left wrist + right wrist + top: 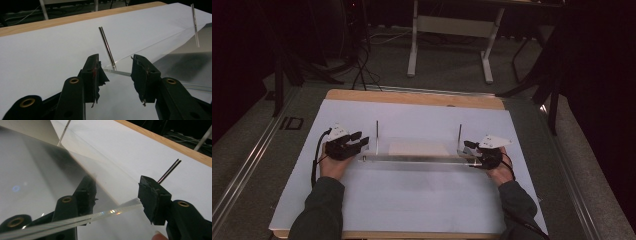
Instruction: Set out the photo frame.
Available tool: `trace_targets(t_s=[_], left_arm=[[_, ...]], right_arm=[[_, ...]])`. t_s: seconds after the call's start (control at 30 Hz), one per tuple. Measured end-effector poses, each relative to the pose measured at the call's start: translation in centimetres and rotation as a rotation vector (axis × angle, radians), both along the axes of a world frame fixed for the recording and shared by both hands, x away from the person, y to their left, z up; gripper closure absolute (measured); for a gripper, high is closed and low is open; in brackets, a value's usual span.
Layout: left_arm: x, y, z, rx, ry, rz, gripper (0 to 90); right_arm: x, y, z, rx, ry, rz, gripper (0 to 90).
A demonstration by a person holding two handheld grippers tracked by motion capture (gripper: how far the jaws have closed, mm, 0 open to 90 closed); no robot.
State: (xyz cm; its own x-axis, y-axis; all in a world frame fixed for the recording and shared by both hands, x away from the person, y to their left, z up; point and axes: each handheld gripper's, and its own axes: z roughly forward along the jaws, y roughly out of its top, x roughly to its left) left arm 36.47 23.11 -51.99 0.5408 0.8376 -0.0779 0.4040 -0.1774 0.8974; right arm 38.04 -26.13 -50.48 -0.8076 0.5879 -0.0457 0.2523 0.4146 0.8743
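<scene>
The white-covered tabletop (pixel 412 200) carries a clear acrylic stand (pixel 417 159) at its middle. My left gripper (pixel 362 141) gapes released beside its left rod (pixel 107 47); my right gripper (pixel 470 146) straddles its right edge, unclenched.

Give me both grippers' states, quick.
Left gripper: open, holding nothing, at the clear panel corner.
Right gripper: open, straddling the panel's edge.

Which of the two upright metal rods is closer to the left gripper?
The rod at the left end of the clear sheet, just beside the left gripper. The other rod stands at the far end, by the right gripper.
</scene>
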Motion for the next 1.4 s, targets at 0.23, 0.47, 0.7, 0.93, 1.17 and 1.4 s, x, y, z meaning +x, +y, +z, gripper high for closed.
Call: trace_targets(t_s=[0.23, 0.47, 0.7, 0.93, 1.17, 1.4], left_arm=[[-0.4, 0.1, -0.2, 0.022, -0.003, -0.008, 57.6], [-0.8, 0.0, -0.3, 0.040, -0.010, -0.023, 57.6], [-1.4, 0.1, -0.6, 0.060, -0.012, -0.043, 57.1], [-1.6, -0.6, -0.5, 0.064, -0.042, -0.085, 56.4], [-0.9, -1.7, 0.2, 0.059, -0.079, -0.105, 56.6], [-0.7, -2.0, 0.6, 0.044, -0.098, -0.116, 56.6]], right_arm=[[0.2, 0.1, 0.3, 0.012, 0.008, -0.005, 47.6], [0.5, 0.1, 0.6, 0.011, 0.023, -0.007, 47.6], [0.7, 0.1, 0.8, 0.020, 0.034, -0.015, 47.6], [1.0, 0.1, 1.1, 0.031, 0.041, -0.022, 47.7], [1.4, 0.1, 1.3, 0.038, 0.050, -0.032, 47.9], [1.8, 0.1, 1.6, 0.051, 0.060, -0.038, 48.3]])
